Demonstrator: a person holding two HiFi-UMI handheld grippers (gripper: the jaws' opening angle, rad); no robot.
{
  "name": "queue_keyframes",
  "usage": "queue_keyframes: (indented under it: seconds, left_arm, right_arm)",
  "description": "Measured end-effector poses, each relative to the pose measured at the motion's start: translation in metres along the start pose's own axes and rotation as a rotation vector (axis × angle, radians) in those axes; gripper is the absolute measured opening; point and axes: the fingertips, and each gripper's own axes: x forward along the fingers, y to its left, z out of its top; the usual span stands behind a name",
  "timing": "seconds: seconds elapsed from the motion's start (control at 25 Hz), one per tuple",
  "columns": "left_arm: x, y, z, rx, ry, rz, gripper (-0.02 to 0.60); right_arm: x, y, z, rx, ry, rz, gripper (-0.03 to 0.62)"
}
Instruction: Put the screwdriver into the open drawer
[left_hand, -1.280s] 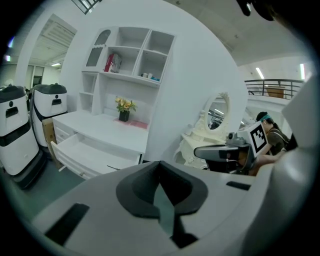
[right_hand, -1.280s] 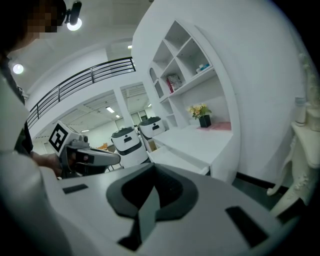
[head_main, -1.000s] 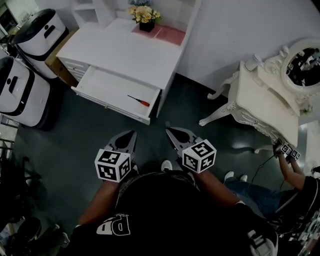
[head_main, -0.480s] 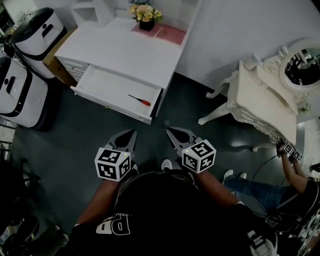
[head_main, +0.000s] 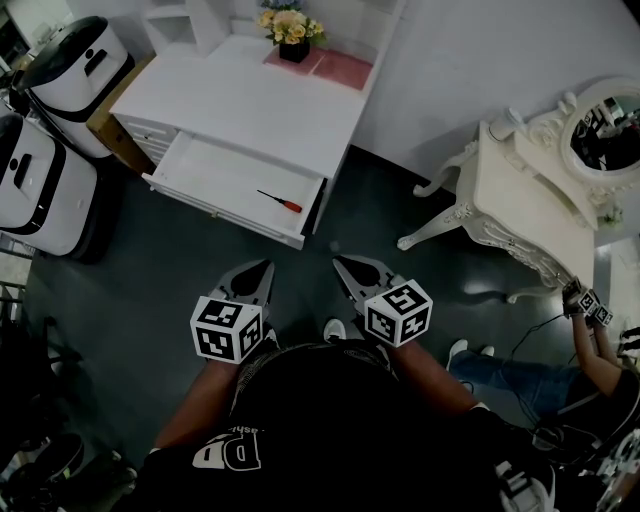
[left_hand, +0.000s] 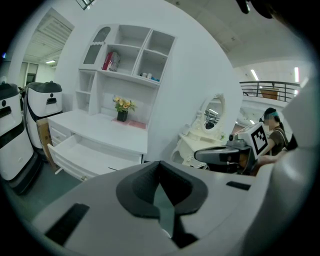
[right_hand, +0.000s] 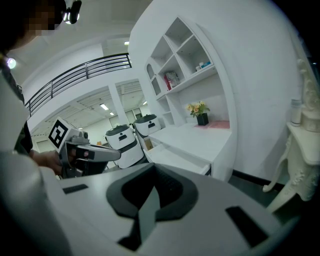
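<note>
In the one open drawer lies one screwdriver; left tool and right tool are closed, empty.

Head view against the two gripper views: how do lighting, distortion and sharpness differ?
Head view: lines nearly straight, the white desk bright against a dim floor, the screwdriver small but sharp. Left gripper view: fisheye bends the shelves, and the corners go black. Right gripper view: the same fisheye curve and black corners, with a mosaic patch at top left.

Screwdriver in drawer; flowers behind, on desk.
</note>
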Motion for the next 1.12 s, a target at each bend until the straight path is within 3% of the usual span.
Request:
queue_keyframes:
  seconds: [1.12]
  left_arm:
    - [-0.0034,-0.0044,0.0003,0.003,-0.006,0.009,0.015]
  right_arm:
    - [-0.0031,0.0037,-0.0015,-0.015,0.006,0.015,0.008]
